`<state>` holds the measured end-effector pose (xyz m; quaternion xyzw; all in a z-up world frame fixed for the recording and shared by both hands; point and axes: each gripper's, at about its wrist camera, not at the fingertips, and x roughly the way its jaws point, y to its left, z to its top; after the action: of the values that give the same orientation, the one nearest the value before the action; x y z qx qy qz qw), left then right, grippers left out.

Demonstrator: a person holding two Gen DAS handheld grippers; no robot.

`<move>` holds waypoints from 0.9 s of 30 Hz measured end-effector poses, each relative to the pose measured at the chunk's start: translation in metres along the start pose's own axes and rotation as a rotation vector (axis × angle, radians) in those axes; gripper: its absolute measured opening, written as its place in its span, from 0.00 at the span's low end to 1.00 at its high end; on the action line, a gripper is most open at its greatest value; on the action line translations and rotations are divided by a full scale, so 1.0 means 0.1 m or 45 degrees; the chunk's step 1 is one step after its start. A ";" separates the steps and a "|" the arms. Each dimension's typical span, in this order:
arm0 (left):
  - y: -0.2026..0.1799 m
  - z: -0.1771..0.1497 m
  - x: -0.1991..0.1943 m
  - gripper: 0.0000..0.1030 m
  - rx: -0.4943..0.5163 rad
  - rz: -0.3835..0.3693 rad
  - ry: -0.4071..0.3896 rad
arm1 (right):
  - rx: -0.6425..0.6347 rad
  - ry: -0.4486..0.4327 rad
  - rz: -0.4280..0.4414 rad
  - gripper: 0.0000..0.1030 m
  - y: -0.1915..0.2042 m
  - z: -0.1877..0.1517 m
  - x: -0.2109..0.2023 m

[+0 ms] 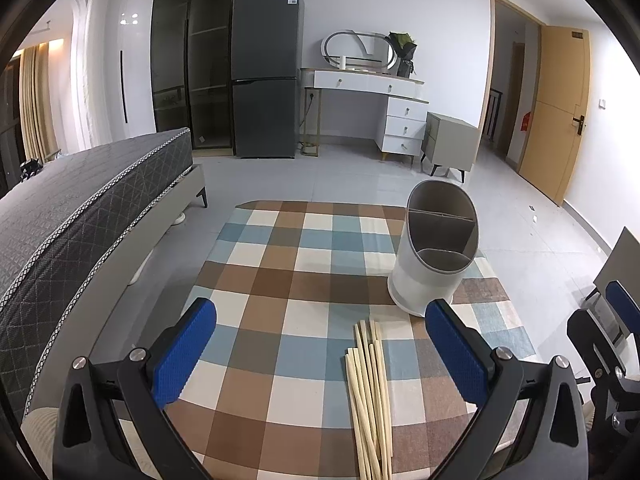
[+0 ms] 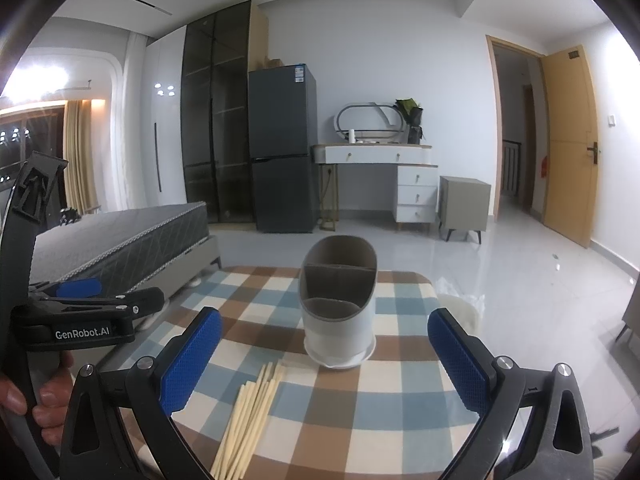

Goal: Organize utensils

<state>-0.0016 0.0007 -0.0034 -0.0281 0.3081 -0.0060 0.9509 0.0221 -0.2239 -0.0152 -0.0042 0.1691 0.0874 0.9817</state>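
Left tongs [image 1: 320, 356] spread wide, nothing between the blue pads, hovering over the near part of the counter [image 1: 280, 280]. Right tongs [image 2: 324, 360] also spread wide and empty, same height, just right of the left ones; the left tool's body and the hand [image 2: 44, 396] holding it show at the left edge of the right wrist view.

Bundle of pale chopsticks [image 1: 370, 396] lies flat on the checked cloth [image 1: 256, 360], near edge, ends pointing away, between the left tongs' fingers but nearer the right finger. Not touched by either tool.

White oval utensil holder [image 2: 338, 312] stands upright just beyond the chopsticks, grey inside, divided compartments, all empty.

Beyond the counter: bed [image 1: 92, 208] left, dark fridge [image 1: 266, 76] far, white dresser [image 1: 372, 96] with mirror, open door [image 1: 560, 108] far right.
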 end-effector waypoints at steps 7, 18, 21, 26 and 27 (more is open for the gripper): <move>-0.01 0.00 0.00 0.99 0.003 0.001 -0.002 | -0.001 0.001 -0.001 1.00 0.01 0.00 0.01; -0.01 0.00 -0.01 0.99 0.004 0.001 -0.001 | -0.003 0.000 -0.002 1.00 0.01 0.00 0.01; -0.01 -0.01 0.00 0.99 0.007 0.004 0.001 | -0.004 -0.001 -0.002 1.00 0.01 0.00 0.01; -0.01 -0.01 -0.01 0.99 0.011 0.002 0.006 | -0.004 0.000 -0.002 1.00 0.02 0.00 0.01; -0.01 -0.01 -0.01 0.99 0.014 0.002 0.005 | -0.004 0.000 -0.003 1.00 0.02 0.00 0.01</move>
<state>-0.0033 -0.0003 -0.0036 -0.0228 0.3102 -0.0071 0.9504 0.0222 -0.2223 -0.0155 -0.0061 0.1688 0.0867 0.9818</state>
